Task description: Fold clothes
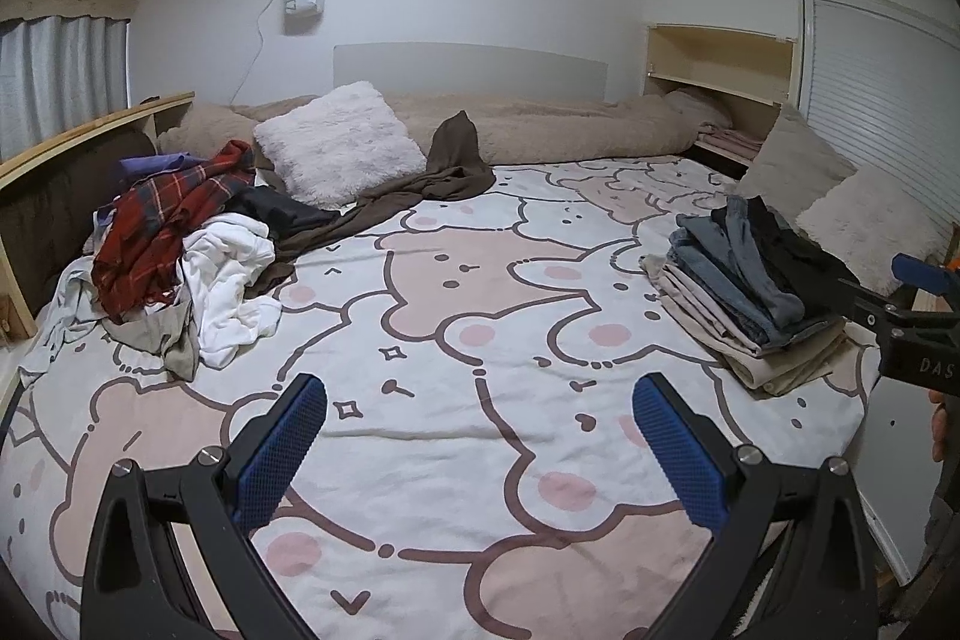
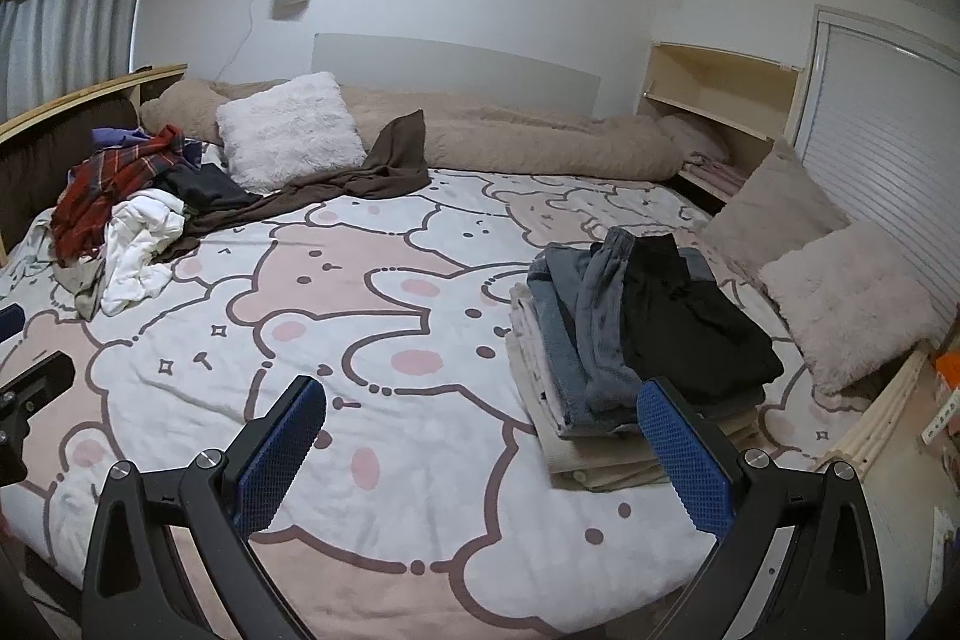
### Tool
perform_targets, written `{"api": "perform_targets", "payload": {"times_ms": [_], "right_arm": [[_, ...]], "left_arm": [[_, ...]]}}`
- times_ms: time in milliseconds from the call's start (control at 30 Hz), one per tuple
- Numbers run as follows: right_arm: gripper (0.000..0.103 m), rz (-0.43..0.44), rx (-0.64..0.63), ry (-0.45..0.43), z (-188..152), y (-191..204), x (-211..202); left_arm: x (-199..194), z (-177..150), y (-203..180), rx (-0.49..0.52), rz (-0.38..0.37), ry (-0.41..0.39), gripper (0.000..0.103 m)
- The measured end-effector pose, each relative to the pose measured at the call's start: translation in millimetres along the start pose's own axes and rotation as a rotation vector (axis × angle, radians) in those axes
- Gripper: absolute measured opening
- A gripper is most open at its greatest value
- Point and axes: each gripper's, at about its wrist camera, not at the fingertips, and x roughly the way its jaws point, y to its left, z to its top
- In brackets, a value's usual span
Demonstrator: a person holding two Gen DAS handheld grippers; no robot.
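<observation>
Left gripper [image 1: 480,436] and right gripper [image 2: 480,442] both spread wide, gripping nothing, above the bear-print bedspread [image 1: 480,316], folded clothes stack [image 2: 636,340] near bed's right edge, unfolded clothes heap [image 1: 180,256] at left edge

The left gripper [image 1: 480,436] is spread wide, its two blue-padded fingers [image 1: 282,451] well apart and holding nothing, pointing toward twelve o'clock. The right gripper [image 2: 483,439] is likewise spread wide with nothing between its blue pads [image 2: 687,457]. From the left wrist view, the right gripper shows at three o'clock, with a sliver of the person's hand [image 1: 939,424] behind it.
</observation>
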Motion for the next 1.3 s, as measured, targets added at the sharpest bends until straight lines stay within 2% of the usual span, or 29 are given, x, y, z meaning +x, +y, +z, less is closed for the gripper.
{"api": "perform_targets", "payload": {"times_ms": [467,1300], "right_arm": [[0.103,-0.012,-0.011,0.001,-1.8,-3.4,-1.2],[0.103,-0.020,-0.028,0.009,0.0,1.3,1.3]], "left_arm": [[0.5,-1.4,-5.6,0.004,0.010,0.009,0.103],[-1.0,-3.7,-13.3,0.000,-0.017,0.028,0.103]]}}
